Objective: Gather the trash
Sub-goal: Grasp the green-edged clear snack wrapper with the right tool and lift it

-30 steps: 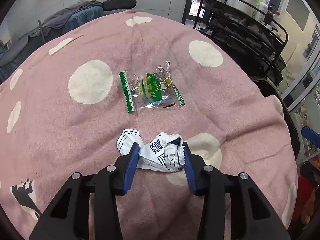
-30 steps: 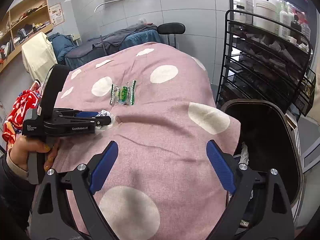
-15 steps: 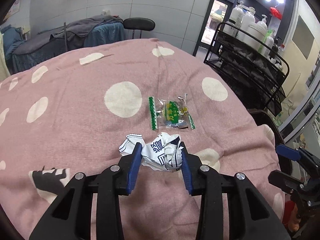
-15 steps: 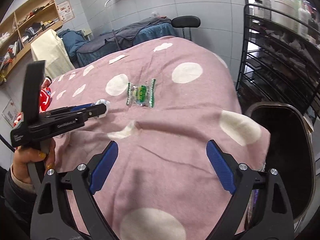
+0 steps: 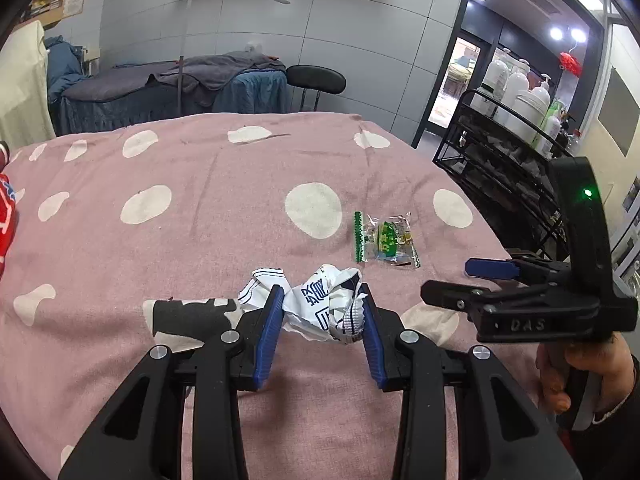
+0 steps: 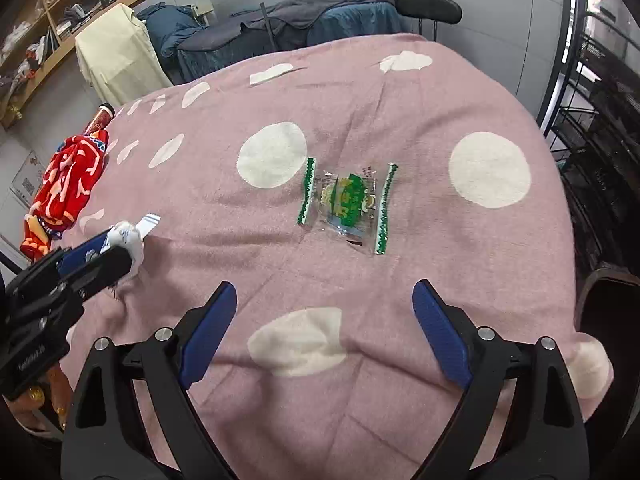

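My left gripper (image 5: 320, 312) is shut on a crumpled white wrapper with blue print (image 5: 324, 304) and holds it above the pink spotted blanket (image 5: 200, 208). The wrapper also shows in the right wrist view (image 6: 128, 236), in the left gripper (image 6: 100, 256). A clear and green snack wrapper (image 6: 346, 202) lies flat on the blanket, ahead of my open, empty right gripper (image 6: 324, 320). In the left wrist view the green wrapper (image 5: 384, 240) lies beyond and right of the held wrapper, and the right gripper (image 5: 468, 280) is at the right.
A black bin (image 6: 612, 312) stands off the bed's right edge. A black wire rack (image 5: 508, 164) with bottles is at the right. Red patterned cloth (image 6: 68, 184) lies at the blanket's left. A massage bed (image 5: 172, 88) and black stool (image 5: 316, 78) stand behind.
My left gripper has lifted the crumpled wrapper off the blanket and drawn back. My right gripper has moved left and forward toward the green wrapper, with the bin sliding to the view's right edge.
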Motion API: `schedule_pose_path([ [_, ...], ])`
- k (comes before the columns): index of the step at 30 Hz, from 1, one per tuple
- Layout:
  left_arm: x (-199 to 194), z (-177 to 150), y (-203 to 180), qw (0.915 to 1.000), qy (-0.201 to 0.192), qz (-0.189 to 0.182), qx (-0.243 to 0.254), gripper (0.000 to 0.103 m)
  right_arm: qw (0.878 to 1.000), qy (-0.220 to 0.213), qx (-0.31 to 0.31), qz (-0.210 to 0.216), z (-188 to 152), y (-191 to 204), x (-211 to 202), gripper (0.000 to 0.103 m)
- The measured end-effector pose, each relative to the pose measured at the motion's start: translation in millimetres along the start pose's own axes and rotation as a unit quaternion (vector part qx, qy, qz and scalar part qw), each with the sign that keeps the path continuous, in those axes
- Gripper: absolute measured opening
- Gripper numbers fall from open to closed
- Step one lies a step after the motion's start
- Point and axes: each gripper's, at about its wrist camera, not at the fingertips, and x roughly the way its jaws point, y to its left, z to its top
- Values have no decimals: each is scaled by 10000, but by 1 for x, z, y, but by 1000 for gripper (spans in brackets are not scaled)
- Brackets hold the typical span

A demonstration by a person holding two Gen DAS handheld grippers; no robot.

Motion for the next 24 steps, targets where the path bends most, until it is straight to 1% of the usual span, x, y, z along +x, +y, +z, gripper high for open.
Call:
schedule_pose_path([
  [2, -2, -1, 3, 10000, -2, -3, -45, 37, 9999, 114, 106, 61, 10, -2, 11, 89],
  [5, -3, -3, 5, 10000, -9, -23, -84, 37, 9992, 297, 239, -71, 27, -5, 28, 89],
  [8, -5, -5, 5, 10000, -24, -47, -79, 37, 9978, 485, 449, -111, 41, -10, 46, 88],
  [12, -6, -8, 5, 9999, -19, -75, -71, 37, 9957, 657, 628, -152, 52, -13, 68, 80],
  [14, -6, -9, 5, 9999, -5, -91, -76, 37, 9955, 686, 622, -198, 56, -12, 75, 76],
  [16, -5, -10, 7, 9999, 7, -105, -86, 37, 9956, 668, 574, -310, 58, -10, 79, 68],
  [17, -5, -10, 8, 9999, 11, -114, -92, 37, 9956, 657, 571, -339, 59, -9, 80, 59],
  [18, -4, -10, 8, 9999, 15, -120, -99, 37, 9954, 661, 592, -349, 59, -9, 82, 47],
  [19, -4, -11, 9, 9999, 24, -129, -99, 37, 9952, 675, 612, -346, 59, -10, 83, 43],
  [20, -4, -11, 8, 9999, 29, -132, -97, 37, 9950, 676, 645, -341, 58, -11, 84, 34],
  [21, -4, -12, 8, 9999, 36, -135, -93, 37, 9950, 666, 662, -338, 57, -11, 84, 28],
  [24, -4, -13, 7, 9998, 51, -153, -96, 37, 9949, 660, 738, -187, 54, -16, 82, 16],
])
